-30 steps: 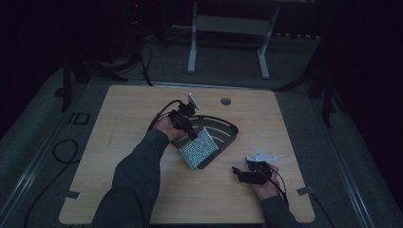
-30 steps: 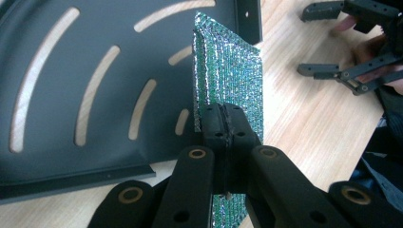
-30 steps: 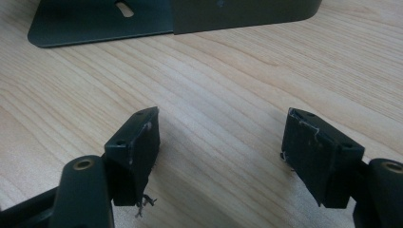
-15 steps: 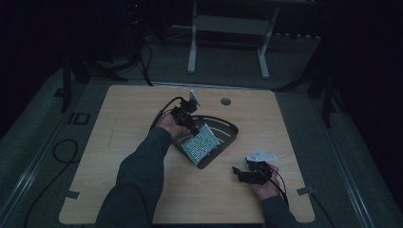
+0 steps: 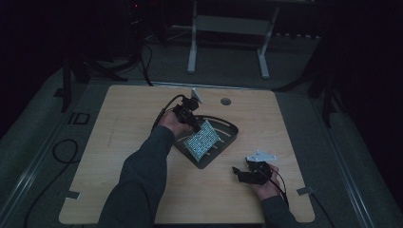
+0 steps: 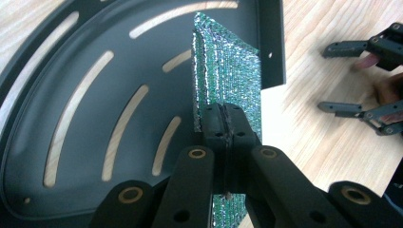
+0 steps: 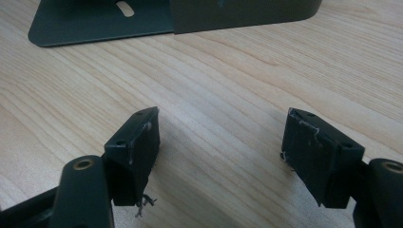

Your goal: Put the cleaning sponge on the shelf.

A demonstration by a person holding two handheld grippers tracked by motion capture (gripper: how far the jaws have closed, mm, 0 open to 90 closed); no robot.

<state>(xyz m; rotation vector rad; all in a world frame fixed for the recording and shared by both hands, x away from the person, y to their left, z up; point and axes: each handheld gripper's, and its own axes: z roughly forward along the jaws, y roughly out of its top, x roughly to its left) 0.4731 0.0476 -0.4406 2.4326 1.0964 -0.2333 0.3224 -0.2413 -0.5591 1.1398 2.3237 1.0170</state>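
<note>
Gripping a glittery green pad (image 6: pixel 228 71) by its edge, the left gripper (image 6: pixel 223 124) is clamped tight, holding it upright over the black slotted tray (image 6: pixel 85 156). Right gripper (image 7: pixel 221 156) rests spread wide on the table (image 5: pixel 119 128) — nothing held. Risk: a thin edge pinch — the pad could slip or tip off the tray.

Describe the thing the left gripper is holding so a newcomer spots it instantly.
On the wooden table, find the dark slotted quarter-round tray near the middle. Over it, the left gripper pinches a thin flat pad by its edge. It is the one glittery green-silver thing there, with a woven mesh look.
</note>
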